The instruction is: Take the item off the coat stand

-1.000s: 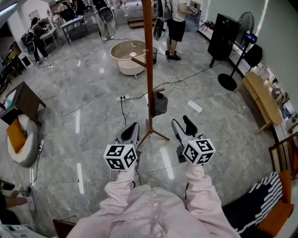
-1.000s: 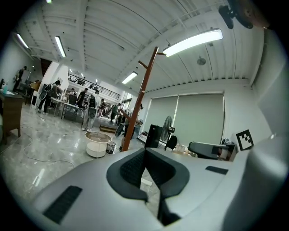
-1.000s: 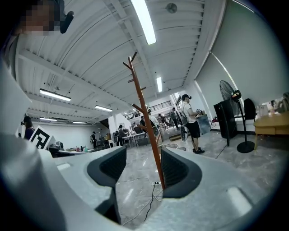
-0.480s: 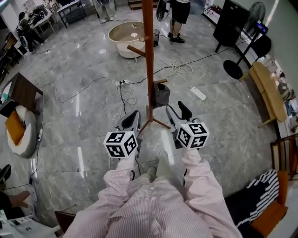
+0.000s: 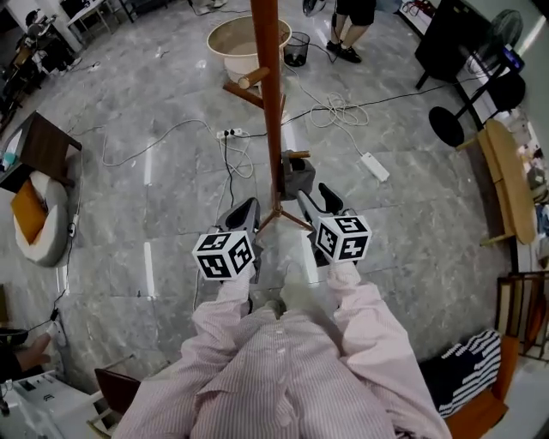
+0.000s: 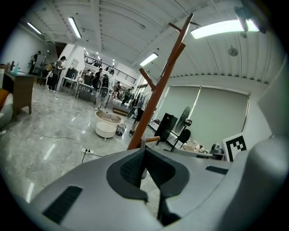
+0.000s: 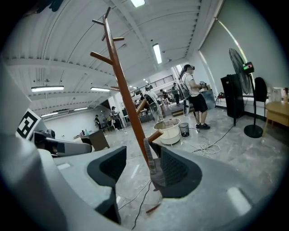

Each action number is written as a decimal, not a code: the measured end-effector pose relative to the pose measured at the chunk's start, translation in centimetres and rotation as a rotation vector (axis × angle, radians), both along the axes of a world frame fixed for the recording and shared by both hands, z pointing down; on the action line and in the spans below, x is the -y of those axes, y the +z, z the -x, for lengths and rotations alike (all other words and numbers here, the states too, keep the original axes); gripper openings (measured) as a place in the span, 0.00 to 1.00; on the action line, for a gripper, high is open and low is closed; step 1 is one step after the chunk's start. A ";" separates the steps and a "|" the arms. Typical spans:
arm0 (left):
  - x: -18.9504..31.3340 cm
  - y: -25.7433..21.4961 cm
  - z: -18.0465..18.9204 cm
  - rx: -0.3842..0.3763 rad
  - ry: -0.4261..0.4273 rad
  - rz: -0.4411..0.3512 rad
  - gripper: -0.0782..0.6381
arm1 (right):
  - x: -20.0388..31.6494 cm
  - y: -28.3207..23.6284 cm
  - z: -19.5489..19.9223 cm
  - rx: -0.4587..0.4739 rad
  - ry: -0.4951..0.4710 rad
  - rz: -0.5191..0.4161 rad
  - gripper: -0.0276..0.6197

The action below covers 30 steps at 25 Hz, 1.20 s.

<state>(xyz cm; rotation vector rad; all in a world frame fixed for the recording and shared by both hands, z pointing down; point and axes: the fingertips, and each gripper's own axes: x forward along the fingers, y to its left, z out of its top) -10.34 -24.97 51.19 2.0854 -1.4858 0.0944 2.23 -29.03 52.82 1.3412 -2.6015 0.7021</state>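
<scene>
A wooden coat stand [image 5: 270, 103] rises from a grey marble floor [image 5: 163, 214], and the item, a small grey bag [image 5: 296, 182], hangs by its strap from a short low peg [image 5: 294, 155] on the side of the pole, not far above the stand's splayed feet. The person, in a pink striped shirt, holds both tools out low in front of the stand, one on either side of the pole. The right tongs [image 5: 316, 195] stand open, their two dark pads well apart; in the right gripper view the pole, the strap and the bag's body all lie in the gap, with the bag close against the right-hand pad, though I cannot tell whether it touches, and neither pad presses on it. The left tongs [image 5: 244, 211] are closed, pads meeting at the tip with nothing between them, and they point at the pole from its left, apart from the bag. Beyond the stand a round beige tub [image 5: 236, 39] sits on the floor with a small black wastebasket [image 5: 297, 48] just beside it. Loose white cables [image 5: 339, 110] trail across the floor to a white power strip [image 5: 375, 166]. At the right stand a black pedestal fan [image 5: 448, 127] and a long wooden bench [image 5: 506, 184], and a person's legs [image 5: 352, 26] show at the top edge.
</scene>
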 end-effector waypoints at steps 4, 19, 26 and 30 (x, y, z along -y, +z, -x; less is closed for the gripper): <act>1.5 1.7 -0.2 -0.002 -0.041 0.042 0.11 | 1.9 2.6 0.6 -0.014 -0.041 0.051 0.39; 5.0 6.1 0.3 -0.003 -0.116 0.140 0.11 | 6.2 10.8 2.8 -0.090 -0.089 0.223 0.49; 5.3 8.0 1.4 -0.013 -0.129 0.178 0.11 | 7.6 13.2 4.5 -0.147 -0.023 0.249 0.49; 5.4 8.8 1.6 -0.022 -0.129 0.192 0.11 | 8.7 13.5 4.8 -0.181 0.020 0.223 0.49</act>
